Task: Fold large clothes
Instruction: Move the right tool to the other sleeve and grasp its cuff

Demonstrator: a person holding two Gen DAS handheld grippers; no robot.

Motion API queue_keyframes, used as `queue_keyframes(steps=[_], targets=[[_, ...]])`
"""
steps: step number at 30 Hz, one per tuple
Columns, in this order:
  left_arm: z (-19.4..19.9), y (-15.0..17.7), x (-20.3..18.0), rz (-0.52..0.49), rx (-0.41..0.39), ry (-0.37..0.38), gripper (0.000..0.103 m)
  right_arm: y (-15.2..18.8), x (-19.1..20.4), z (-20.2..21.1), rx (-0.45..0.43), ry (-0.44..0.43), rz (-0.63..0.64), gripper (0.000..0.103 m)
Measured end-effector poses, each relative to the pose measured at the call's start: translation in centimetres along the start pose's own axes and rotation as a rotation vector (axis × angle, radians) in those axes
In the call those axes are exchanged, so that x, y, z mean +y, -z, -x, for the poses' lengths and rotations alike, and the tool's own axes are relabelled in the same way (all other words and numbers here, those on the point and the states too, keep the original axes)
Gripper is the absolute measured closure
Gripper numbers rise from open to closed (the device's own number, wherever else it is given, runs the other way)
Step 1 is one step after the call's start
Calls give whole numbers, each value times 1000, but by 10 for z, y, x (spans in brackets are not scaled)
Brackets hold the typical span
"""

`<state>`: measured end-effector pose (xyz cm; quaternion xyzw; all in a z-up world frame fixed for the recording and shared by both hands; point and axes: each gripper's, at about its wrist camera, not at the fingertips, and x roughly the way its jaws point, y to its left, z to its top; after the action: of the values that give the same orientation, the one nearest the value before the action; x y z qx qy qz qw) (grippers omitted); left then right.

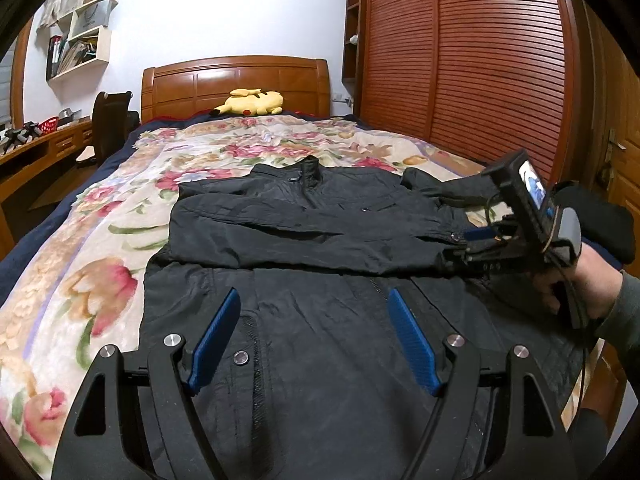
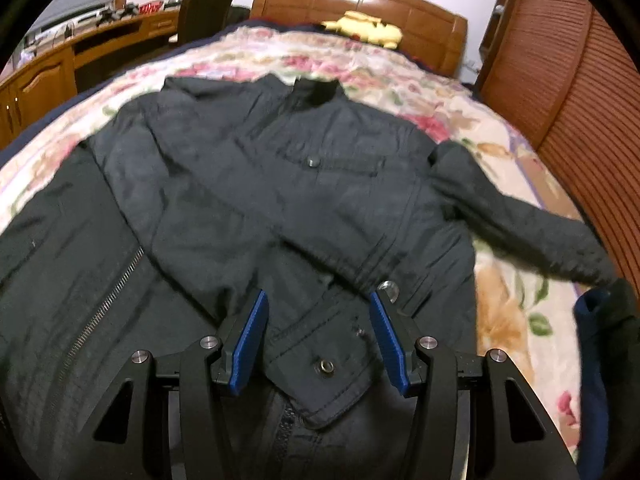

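Jacket, black, lies across the centre of the frame on a floral bedspread. Lower centre: left gripper, jaws spread over the fabric, pinching nothing. Right edge: right gripper, jaws apart around a snap-buttoned cuff, pads clear.

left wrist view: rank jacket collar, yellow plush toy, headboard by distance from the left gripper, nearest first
From the left gripper:
1. Jacket collar, mid-bed, straight ahead.
2. Yellow plush toy, at the head of the bed.
3. Headboard, just behind the toy.
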<state>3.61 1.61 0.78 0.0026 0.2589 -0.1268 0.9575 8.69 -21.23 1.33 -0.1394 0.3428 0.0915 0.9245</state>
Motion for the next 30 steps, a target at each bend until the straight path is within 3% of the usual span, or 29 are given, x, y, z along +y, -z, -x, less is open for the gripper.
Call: queue_keyframes(steps=[4, 9, 12, 14, 16, 30], targets=[[-2, -1, -2, -1, -8, -1, 26, 2, -6, -13, 36, -19, 6, 48], [-3, -2, -4, 1, -28, 2, 25, -3, -23, -6, 7, -46, -20, 48], [0, -4, -5, 2, -49, 0, 16, -2, -30, -3, -10, -38, -35, 48], [2, -4, -5, 4, -63, -11, 0, -2, -36, 0, -20, -29, -52, 47], [5, -5, -5, 12, -80, -1, 0, -2, -44, 4, -32, -21, -74, 39], [-8, -5, -11, -29, -50, 2, 0, -12, -114, 4, -34, 134, -165, 38]])
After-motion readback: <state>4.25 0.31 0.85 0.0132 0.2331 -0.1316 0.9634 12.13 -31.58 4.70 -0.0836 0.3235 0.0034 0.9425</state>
